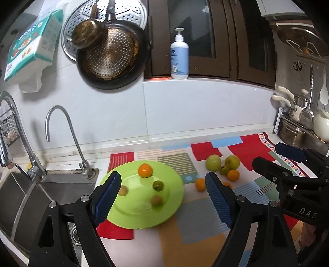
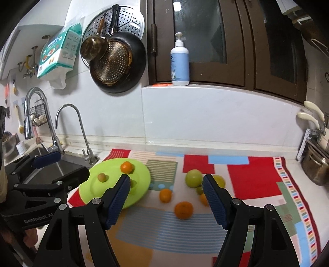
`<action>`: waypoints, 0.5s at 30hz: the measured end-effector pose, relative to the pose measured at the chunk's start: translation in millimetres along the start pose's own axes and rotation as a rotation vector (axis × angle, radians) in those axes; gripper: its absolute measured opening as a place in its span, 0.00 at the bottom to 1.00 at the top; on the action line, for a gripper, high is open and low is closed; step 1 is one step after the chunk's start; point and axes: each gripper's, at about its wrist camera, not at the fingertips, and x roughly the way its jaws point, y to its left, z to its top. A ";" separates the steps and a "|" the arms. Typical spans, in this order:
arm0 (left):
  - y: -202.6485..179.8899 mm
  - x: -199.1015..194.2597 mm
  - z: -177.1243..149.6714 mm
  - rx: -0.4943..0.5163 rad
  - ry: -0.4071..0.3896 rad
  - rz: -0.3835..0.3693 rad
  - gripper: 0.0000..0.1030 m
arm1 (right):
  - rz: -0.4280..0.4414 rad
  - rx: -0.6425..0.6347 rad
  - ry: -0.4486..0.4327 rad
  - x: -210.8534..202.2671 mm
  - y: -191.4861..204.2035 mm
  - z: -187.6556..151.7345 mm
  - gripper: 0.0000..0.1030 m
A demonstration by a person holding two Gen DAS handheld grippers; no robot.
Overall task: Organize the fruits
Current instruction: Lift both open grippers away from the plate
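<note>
Four small fruits sit on the lime-green plate (image 1: 174,184); both the left claw (image 1: 162,197) and right claw (image 2: 166,199) gape empty, fingers hiding some fruit.

A home kitchen is shown. A steel sink (image 1: 30,191) with two curved taps (image 1: 59,131) is set into the table. A black frying pan (image 1: 115,59) and a perforated steamer tray (image 1: 125,12) are hung on the white tiled wall. Pots (image 1: 296,129) and ladles are kept at the right, and a pump bottle (image 1: 179,55) is stood on the window ledge.
</note>
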 end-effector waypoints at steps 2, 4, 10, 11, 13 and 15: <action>-9.7 -1.1 1.4 -0.004 -0.001 -0.002 0.81 | -0.001 -0.004 -0.003 -3.8 -12.3 0.2 0.71; -20.6 -1.1 2.7 0.002 0.000 -0.002 0.81 | 0.000 -0.005 -0.005 -6.3 -21.6 0.9 0.71; -48.7 -1.1 6.7 0.019 -0.004 0.002 0.82 | 0.006 -0.019 -0.004 -10.9 -49.8 1.4 0.71; -52.5 -0.7 7.0 0.024 -0.006 0.003 0.82 | 0.014 -0.021 0.002 -10.7 -54.2 1.7 0.71; -60.8 0.4 7.4 0.035 -0.008 0.001 0.82 | 0.025 -0.030 0.006 -11.0 -60.0 2.1 0.71; -68.5 2.5 7.3 0.043 -0.008 -0.001 0.82 | 0.032 -0.053 0.009 -10.5 -65.3 2.2 0.71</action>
